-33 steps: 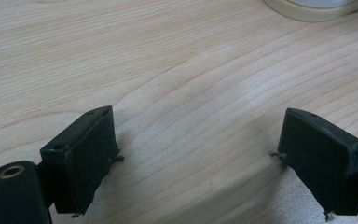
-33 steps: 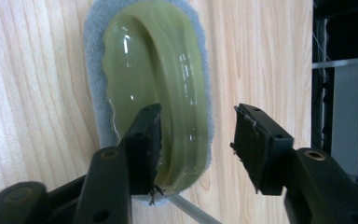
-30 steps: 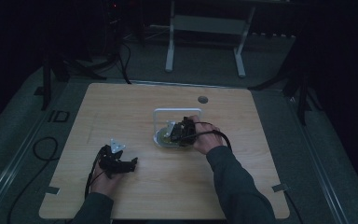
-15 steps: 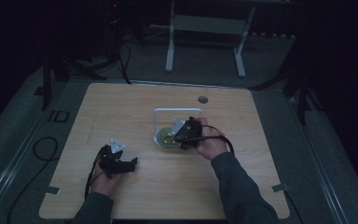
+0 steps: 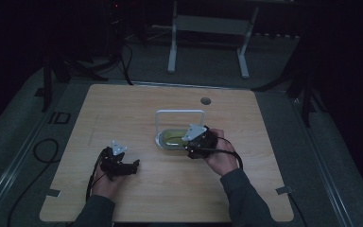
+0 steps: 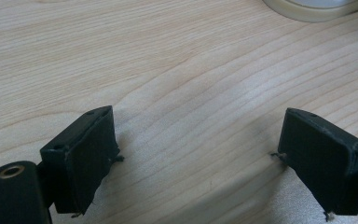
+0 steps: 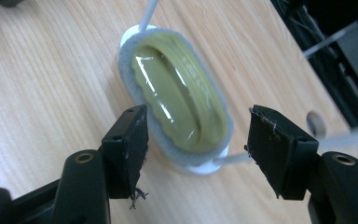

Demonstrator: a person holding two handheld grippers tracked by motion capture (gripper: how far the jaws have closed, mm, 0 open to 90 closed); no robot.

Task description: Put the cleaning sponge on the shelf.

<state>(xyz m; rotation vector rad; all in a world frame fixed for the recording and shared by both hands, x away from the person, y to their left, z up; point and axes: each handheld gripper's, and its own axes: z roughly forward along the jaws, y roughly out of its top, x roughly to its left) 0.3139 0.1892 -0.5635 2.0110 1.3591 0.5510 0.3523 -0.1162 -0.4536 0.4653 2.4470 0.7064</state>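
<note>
Olive glossy oval dish (image 7: 179, 109), white rim

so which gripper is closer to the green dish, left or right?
Right. The right gripper is at the green dish, open jaws straddling its near end. The left gripper rests on bare table well off to the dish's left, jaws open.
</note>
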